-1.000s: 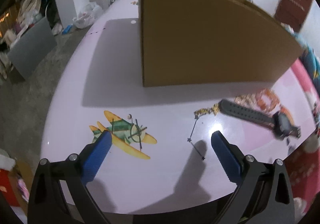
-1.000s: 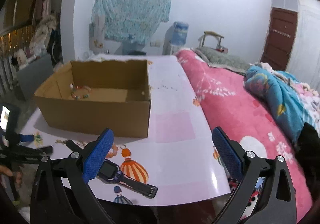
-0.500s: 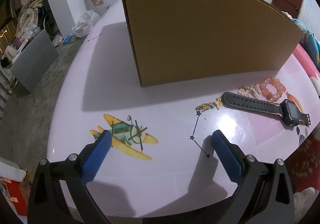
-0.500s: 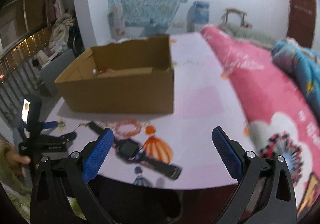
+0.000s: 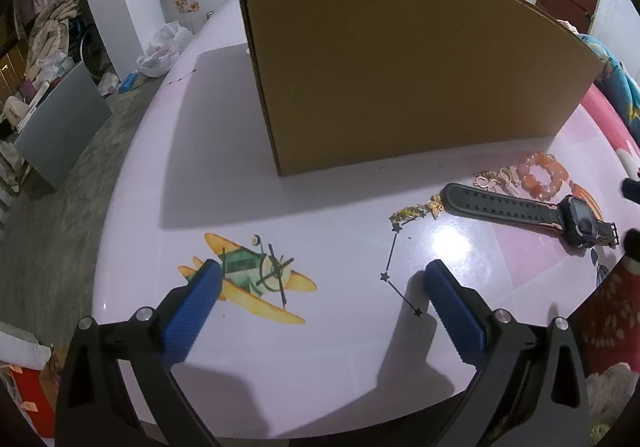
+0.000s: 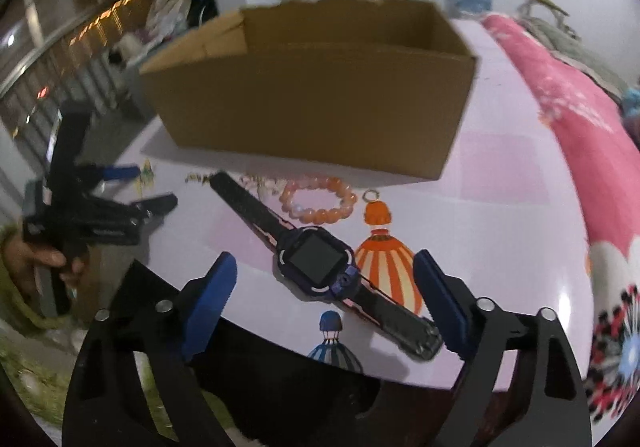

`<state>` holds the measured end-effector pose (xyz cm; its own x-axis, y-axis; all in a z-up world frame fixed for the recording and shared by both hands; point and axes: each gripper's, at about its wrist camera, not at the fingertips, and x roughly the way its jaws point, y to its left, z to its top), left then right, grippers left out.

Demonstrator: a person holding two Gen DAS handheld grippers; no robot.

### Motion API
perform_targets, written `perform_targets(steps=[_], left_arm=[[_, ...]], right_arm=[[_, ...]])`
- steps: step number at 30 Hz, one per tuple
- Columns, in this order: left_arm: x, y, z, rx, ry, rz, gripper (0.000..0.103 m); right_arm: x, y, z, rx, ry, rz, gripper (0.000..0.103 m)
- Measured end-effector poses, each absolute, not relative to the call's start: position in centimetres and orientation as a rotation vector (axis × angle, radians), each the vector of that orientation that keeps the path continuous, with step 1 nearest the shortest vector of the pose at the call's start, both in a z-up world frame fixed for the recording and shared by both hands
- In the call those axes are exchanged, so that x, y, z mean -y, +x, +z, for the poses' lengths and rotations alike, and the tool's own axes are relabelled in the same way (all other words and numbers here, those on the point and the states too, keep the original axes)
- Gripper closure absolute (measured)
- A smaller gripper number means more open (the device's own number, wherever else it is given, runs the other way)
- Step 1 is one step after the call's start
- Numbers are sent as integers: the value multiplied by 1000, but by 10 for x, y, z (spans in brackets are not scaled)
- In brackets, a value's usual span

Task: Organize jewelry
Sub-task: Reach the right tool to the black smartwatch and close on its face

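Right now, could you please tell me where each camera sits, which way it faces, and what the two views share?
Left wrist: rides the left gripper, angled down at the table and cardboard box; only its own open blue fingers show.
Right wrist: rides the right gripper, tilted down over the watch, jaws closing without touching it; the left gripper and a hand show.
Shared: box, watch, orange bead bracelet.

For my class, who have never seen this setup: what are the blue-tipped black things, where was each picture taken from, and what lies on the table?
A person holds two hand-held claws, each with a camera looking along its blue fingers. One picture is from the left claw, open and empty. The other is from the right claw, its jaws closing around, not yet gripping, the watch. On the table lie a peach bead bracelet, gold chains and a cardboard box.
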<state>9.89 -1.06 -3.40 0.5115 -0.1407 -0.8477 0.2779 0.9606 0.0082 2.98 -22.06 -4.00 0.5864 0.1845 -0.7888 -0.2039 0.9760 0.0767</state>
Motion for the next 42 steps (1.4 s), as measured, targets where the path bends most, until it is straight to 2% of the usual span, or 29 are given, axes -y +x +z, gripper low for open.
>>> perform_targets(steps=[6, 9, 11, 13, 29, 42], left_arm=[[11, 99, -35, -998, 147, -251, 4], [11, 98, -35, -999, 147, -250, 4], [11, 98, -35, -999, 147, -250, 4], [11, 99, -35, -1000, 148, -250, 4], [10, 96, -33, -996, 143, -246, 4], [9, 95, -33, -992, 142, -245, 4]], right_arm=[[207, 45, -53, -978, -126, 271, 29], [203, 49, -61, -1009, -170, 280, 39], [202, 52, -67, -1039, -196, 289, 49], [201, 51, -66, -1036, -198, 306, 53], [212, 25, -50, -1009, -373, 280, 55], [230, 23, -67, -1001, -671, 290, 55]])
